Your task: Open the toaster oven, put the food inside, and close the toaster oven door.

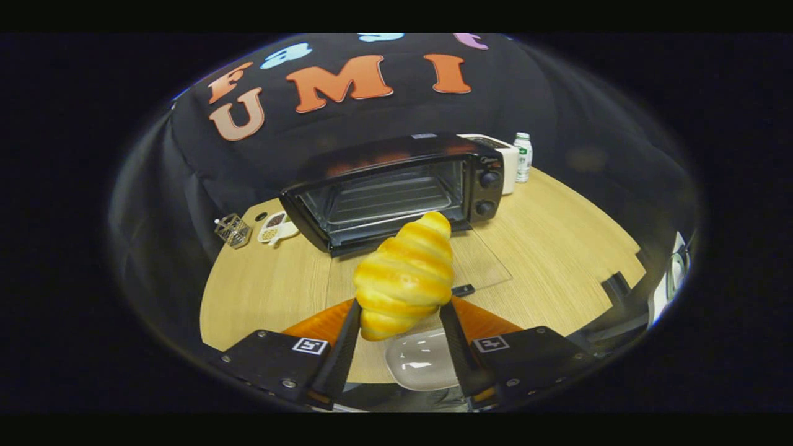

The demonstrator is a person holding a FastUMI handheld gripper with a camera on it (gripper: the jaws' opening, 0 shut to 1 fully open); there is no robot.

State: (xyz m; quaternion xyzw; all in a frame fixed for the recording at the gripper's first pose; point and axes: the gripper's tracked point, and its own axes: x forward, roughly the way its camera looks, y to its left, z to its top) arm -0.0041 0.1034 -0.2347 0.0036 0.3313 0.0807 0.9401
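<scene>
The camera rides the gripper, looking forward and down across the table toward the toaster oven.

I saw a light wooden table across the middle of the frame. At upper centre the toaster oven sat on it, glass door folded flat onto the wood. Upper right: a white appliance and a small bottle. At left, a wire holder and white dishes. Bottom centre, a white plate.
</scene>
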